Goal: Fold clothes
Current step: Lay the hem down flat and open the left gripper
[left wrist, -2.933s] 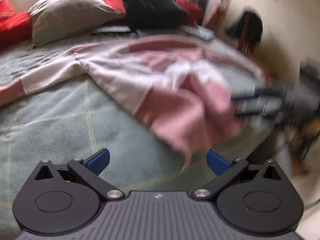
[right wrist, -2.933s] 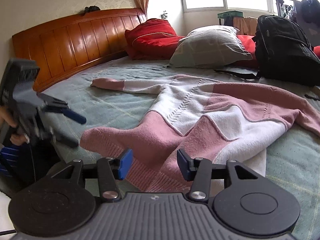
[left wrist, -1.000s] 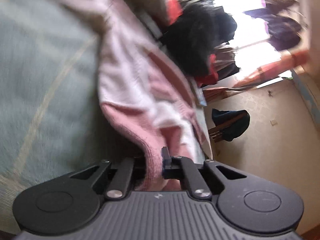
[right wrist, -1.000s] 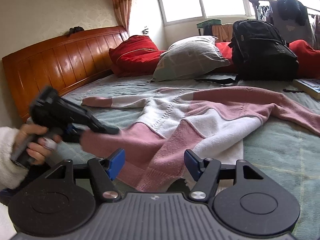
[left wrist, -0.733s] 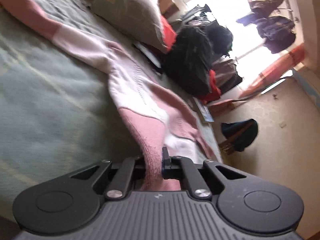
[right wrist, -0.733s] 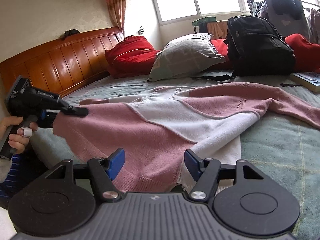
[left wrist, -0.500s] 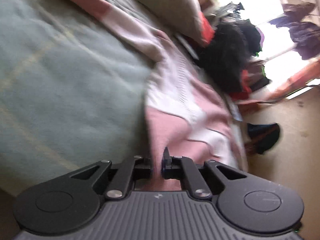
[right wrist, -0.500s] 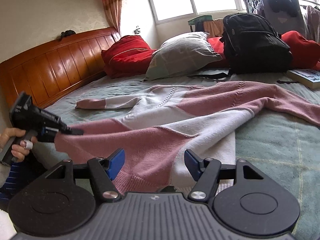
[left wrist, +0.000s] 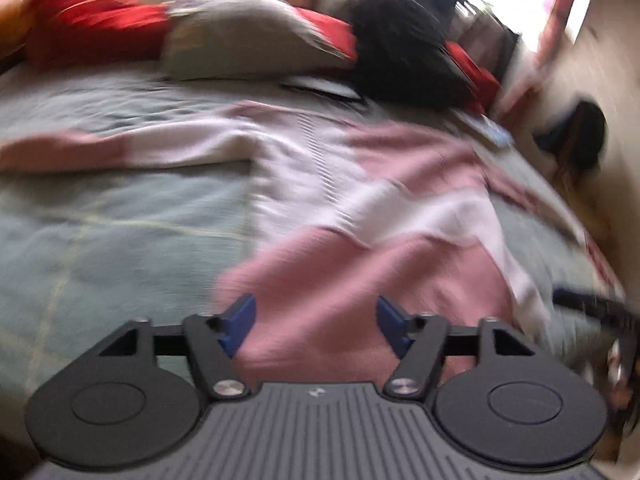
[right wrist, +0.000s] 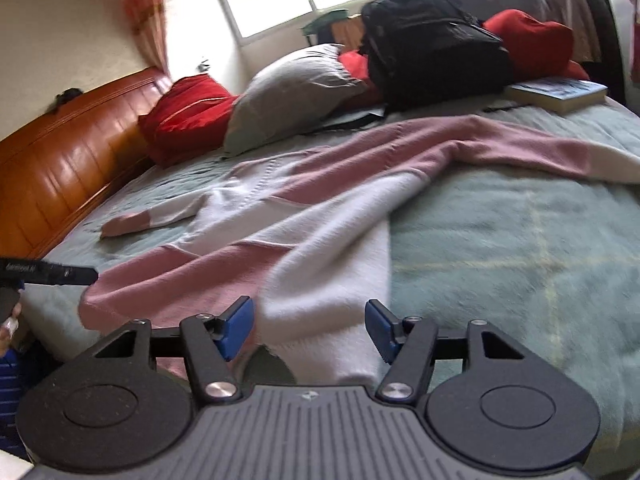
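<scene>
Pink and white knit, the sweater (right wrist: 320, 216) lies spread across the green bed (right wrist: 520, 248), body toward me, one sleeve reaching to the headboard side, the other running out past the book (right wrist: 560, 92) side. It is laid open, not folded, with some rumpling through the middle. My left hand-held gripper (left wrist: 316, 320) stands wide open with nothing between its blue pads, hovering just over the pink hem corner; that view is blurred, so I cannot say whether it touches the cloth. My right hand-held gripper (right wrist: 306, 326) is likewise spread wide and empty, poised over the white hem corner. I judge this to be the flattening stage, the hem squared off ahead of a fold. Next, I think, each side needs a clean pinch on a sleeve or edge, taking one layer only and carrying it over the body without dragging the rest askew.
</scene>
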Action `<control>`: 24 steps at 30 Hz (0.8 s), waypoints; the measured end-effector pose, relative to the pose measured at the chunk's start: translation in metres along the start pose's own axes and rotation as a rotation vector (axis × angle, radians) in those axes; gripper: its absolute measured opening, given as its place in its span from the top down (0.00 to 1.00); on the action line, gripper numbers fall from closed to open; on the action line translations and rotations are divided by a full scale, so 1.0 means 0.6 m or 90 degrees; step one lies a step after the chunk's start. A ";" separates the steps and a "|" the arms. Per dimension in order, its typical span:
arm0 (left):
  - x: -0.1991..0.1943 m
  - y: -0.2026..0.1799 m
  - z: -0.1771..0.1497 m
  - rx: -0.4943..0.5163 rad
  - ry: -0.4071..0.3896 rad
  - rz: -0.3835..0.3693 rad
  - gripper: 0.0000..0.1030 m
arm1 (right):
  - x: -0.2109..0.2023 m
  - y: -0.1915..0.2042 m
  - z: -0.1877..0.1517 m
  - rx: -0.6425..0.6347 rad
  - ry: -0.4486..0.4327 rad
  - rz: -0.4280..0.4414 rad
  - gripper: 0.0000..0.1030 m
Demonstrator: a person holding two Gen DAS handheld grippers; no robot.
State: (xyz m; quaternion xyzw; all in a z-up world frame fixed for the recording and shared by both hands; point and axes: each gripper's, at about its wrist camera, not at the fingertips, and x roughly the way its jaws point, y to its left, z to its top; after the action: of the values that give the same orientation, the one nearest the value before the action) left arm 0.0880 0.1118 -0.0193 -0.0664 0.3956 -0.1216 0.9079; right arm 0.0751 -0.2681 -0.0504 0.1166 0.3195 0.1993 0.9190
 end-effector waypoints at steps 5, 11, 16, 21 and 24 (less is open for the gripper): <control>0.046 -0.101 0.000 0.102 0.036 -0.021 0.26 | 0.000 -0.033 -0.010 0.033 0.002 -0.036 0.35; 0.100 -0.220 0.012 0.177 0.060 -0.049 0.25 | -0.015 -0.055 -0.025 0.003 -0.005 -0.134 0.29; 0.145 -0.324 0.029 0.240 0.062 -0.059 0.20 | -0.036 -0.070 -0.042 -0.072 -0.018 -0.251 0.14; 0.207 -0.427 0.020 0.351 0.052 0.008 0.19 | -0.063 -0.105 -0.054 -0.034 -0.040 -0.235 0.10; 0.235 -0.464 0.001 0.414 0.059 0.068 0.19 | -0.074 -0.124 -0.061 -0.007 -0.048 -0.228 0.10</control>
State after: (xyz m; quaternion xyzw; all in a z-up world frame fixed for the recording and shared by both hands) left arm 0.1344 -0.1946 -0.0573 0.2535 0.3799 -0.1970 0.8676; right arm 0.0421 -0.3511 -0.0799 0.0604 0.2995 0.0296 0.9517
